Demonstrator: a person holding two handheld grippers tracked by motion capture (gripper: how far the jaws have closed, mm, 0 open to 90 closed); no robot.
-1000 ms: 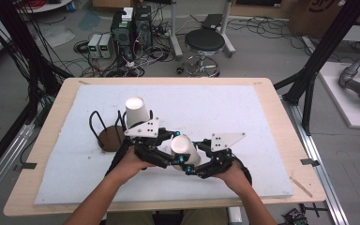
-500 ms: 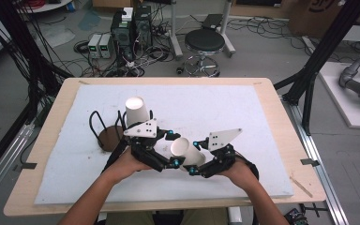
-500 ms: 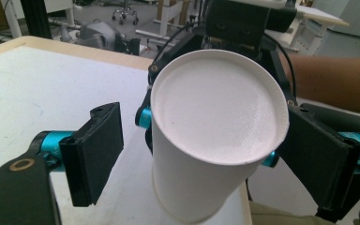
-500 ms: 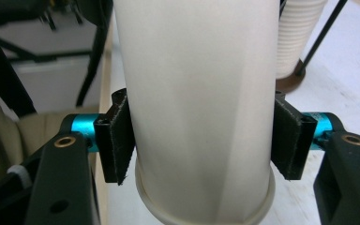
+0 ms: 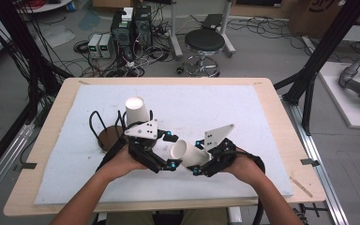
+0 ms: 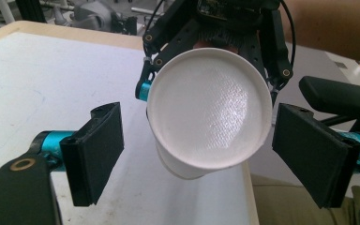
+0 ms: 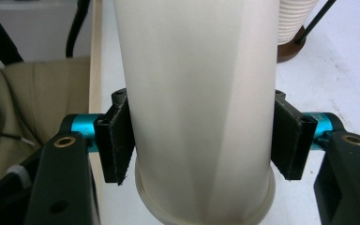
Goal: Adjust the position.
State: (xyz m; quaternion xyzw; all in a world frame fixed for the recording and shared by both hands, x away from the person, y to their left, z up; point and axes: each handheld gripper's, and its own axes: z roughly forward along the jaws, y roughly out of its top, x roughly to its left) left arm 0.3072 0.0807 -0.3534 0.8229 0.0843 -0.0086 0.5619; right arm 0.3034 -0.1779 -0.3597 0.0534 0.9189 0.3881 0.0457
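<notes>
A white paper cup [image 5: 185, 151] lies sideways in the air above the white mat [image 5: 253, 117]. My right gripper [image 5: 198, 157] is shut on it near the rim, with both pads [image 7: 117, 140] pressing the cup's wall [image 7: 197, 70]. My left gripper [image 5: 171, 150] faces it from the left. Its jaws have just been opening and now stand wide apart, with the cup's base [image 6: 211, 108] between the pads [image 6: 98, 150] and touching neither. A stack of upturned white cups [image 5: 137, 110] stands on a wire holder with a brown base [image 5: 107, 138], just behind the left hand.
The mat covers a wooden table [image 5: 42, 140] whose front edge lies close under both forearms. In the right gripper view, the cup stack [image 7: 297, 18] and its brown base [image 7: 288, 49] sit at the upper right. Beyond the table stand a stool [image 5: 205, 42] and cabled equipment.
The left gripper's jaws have opened off the cup, which stays in the right gripper. The right hand has risen a little with the cup.
</notes>
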